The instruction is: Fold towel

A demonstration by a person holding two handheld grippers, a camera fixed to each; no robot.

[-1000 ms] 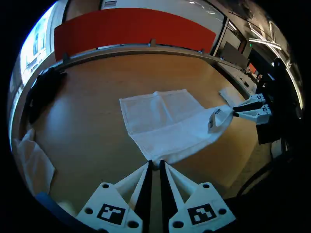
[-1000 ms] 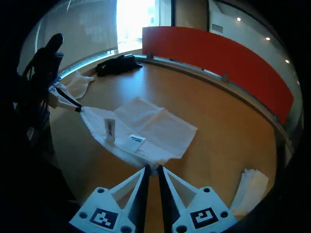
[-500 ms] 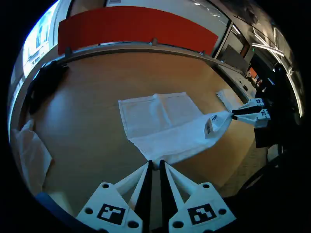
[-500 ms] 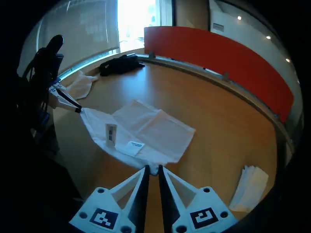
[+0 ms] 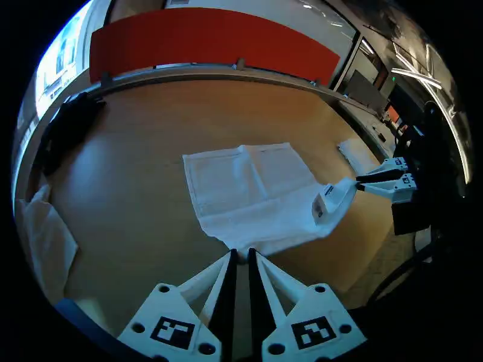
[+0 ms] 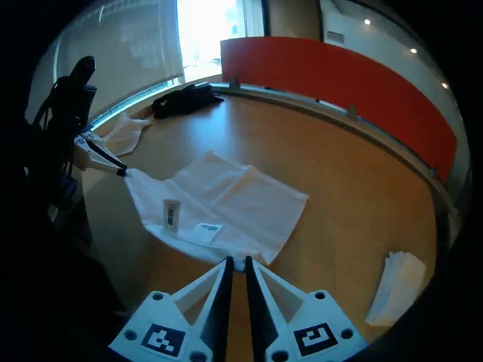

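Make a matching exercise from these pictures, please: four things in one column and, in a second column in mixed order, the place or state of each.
Things
1. towel
2. red panel
3. black bundle
4. white stack

Places or states
A. lies close to the window
B. pinched at two corners by the left hand-held gripper and the right hand-held gripper
C. folded, near the edge of the table
D. stands upright along the table's far side

Pairs: 1-B, 2-D, 3-A, 4-C

Wooden table — red divider along far edge; black bundle by window side, white stack near rim.
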